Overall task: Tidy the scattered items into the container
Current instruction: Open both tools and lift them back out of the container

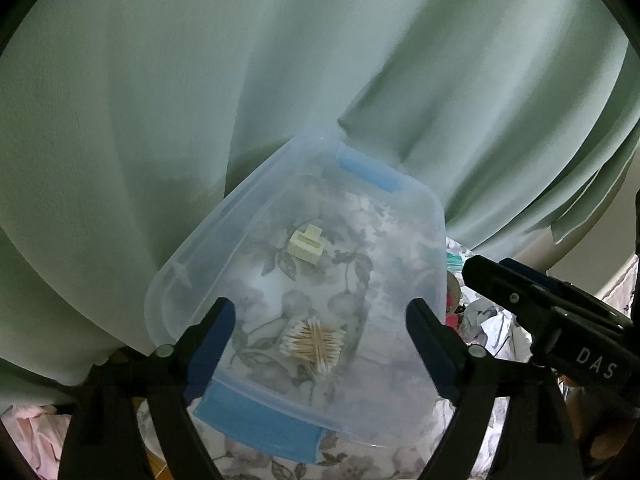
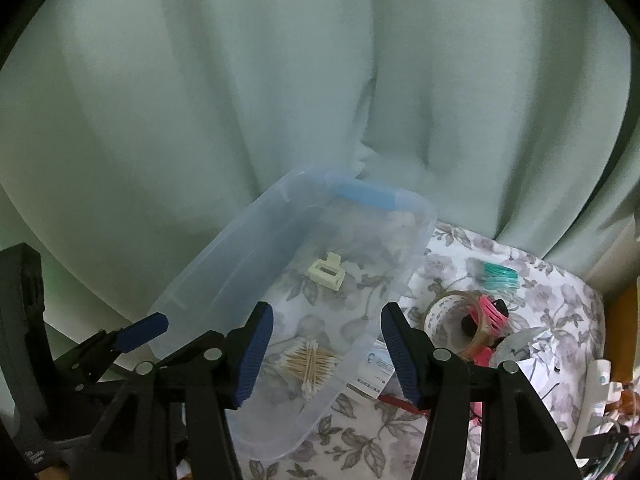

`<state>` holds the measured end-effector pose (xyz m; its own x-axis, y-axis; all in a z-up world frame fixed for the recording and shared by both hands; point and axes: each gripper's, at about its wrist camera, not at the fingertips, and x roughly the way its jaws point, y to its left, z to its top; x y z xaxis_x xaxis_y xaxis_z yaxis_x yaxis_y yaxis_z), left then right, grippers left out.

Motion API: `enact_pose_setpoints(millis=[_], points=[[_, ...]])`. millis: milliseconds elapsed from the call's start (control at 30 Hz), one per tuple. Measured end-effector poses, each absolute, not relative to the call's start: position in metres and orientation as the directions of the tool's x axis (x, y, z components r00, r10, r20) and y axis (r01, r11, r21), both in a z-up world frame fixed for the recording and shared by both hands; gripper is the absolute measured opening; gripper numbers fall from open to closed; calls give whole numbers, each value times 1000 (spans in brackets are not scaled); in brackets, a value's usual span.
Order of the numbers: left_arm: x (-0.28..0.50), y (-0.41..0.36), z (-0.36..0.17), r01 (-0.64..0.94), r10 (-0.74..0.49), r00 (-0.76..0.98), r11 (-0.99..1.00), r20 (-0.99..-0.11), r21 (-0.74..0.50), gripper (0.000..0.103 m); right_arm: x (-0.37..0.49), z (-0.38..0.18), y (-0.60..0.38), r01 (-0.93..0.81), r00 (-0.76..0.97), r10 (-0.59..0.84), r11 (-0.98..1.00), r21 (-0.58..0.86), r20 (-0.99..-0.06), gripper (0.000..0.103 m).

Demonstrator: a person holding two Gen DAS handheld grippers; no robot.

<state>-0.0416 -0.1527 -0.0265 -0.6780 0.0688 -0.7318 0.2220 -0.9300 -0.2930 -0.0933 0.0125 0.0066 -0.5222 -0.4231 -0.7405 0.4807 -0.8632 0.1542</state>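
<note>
A clear plastic container (image 1: 192, 256) with blue handles stands on a floral cloth. A cream hair claw clip (image 1: 306, 246) and a bundle of cotton swabs (image 1: 314, 344) lie inside it. My left gripper (image 1: 320, 312) hangs over the near end of the container, jaws wide open with nothing between them. My right gripper (image 2: 327, 312) is open and empty too, hovering over the container's right rim (image 2: 420, 240). To the right of the container, on the cloth, lie a clear tape roll (image 2: 452, 320), pink hair ties (image 2: 490, 310), teal hair ties (image 2: 500, 276) and a white paper packet (image 2: 374, 372).
A pale green curtain (image 2: 280, 100) hangs right behind the container. The floral cloth (image 2: 560, 304) drops off at its right edge, with wood and cluttered items beyond. A thin red item (image 2: 400, 402) lies under my right gripper's right finger. Pink fabric (image 1: 36, 436) lies at the far left.
</note>
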Motion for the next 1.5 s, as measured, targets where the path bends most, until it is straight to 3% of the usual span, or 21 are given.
enact_pose_setpoints(millis=[167, 533, 967, 1133, 1500], points=[[-32, -143, -18, 203, 53, -703, -941, -709, -272, 99, -87, 12, 27, 463, -538, -430, -870, 172, -725, 61], [-20, -110, -1, 153, -5, -761, -973, -649, -172, 100, -66, 24, 70, 410, -603, -439, -887, 214, -666, 69], [-17, -58, 15, 54, 17, -782, -994, -623, -95, 100, -29, 28, 130, 405, -672, -478, -877, 259, -566, 102], [-17, -38, 18, 3, 59, -778, -995, -626, -98, 100, -19, 25, 158, 345, -715, -436, -900, 266, -546, 102], [-18, -3, 14, -64, 114, -757, -993, -643, -102, 100, -17, 7, 207, 204, -725, -344, -935, 291, -597, 102]])
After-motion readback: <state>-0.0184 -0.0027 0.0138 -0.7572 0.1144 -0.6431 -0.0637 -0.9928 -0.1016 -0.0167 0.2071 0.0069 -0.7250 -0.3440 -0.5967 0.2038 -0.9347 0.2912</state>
